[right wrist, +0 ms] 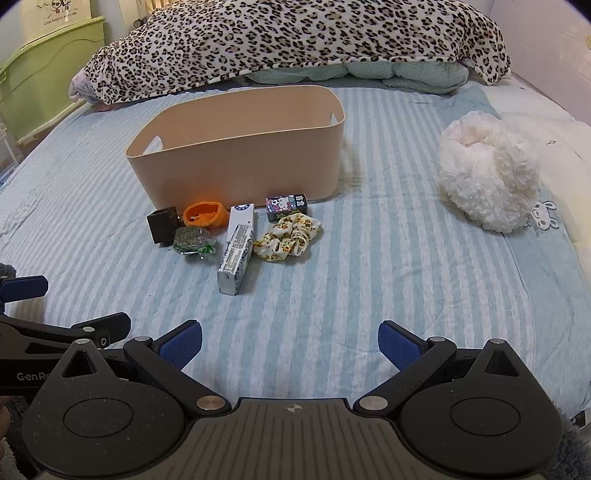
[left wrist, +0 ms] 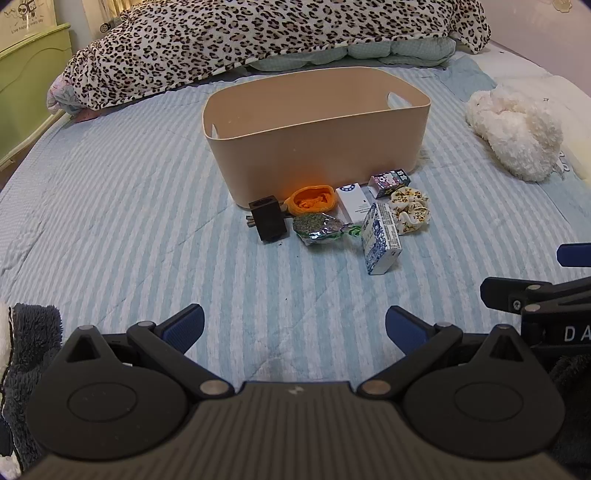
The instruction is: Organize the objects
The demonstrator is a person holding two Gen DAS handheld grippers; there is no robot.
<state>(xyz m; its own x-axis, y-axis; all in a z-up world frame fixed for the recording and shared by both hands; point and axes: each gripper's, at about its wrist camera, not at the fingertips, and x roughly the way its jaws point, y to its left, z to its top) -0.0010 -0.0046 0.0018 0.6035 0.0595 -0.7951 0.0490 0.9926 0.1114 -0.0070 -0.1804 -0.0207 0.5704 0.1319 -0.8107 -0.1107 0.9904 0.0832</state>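
Seven small things lay in a cluster on the striped bed cover (left wrist: 129,221), just in front of one beige bin (left wrist: 317,140). From left to right there were one dark wooden block (left wrist: 267,218), one orange knitted pouch (left wrist: 312,199), one green foil packet (left wrist: 319,229) just before it, one white box (left wrist: 352,201), one blue-and-white patterned carton (left wrist: 380,238) lying nearest the cameras, one small cartoon-printed box (left wrist: 391,182) beside the bin's wall, and one floral scrunchie (left wrist: 410,208). One white fluffy plush (left wrist: 515,138) sat well apart to the right. One leopard-print blanket (left wrist: 258,33) was heaped behind the bin. The left claw (left wrist: 294,326) hovered spread and empty; the right claw (right wrist: 290,343) was likewise spread, holding nothing.
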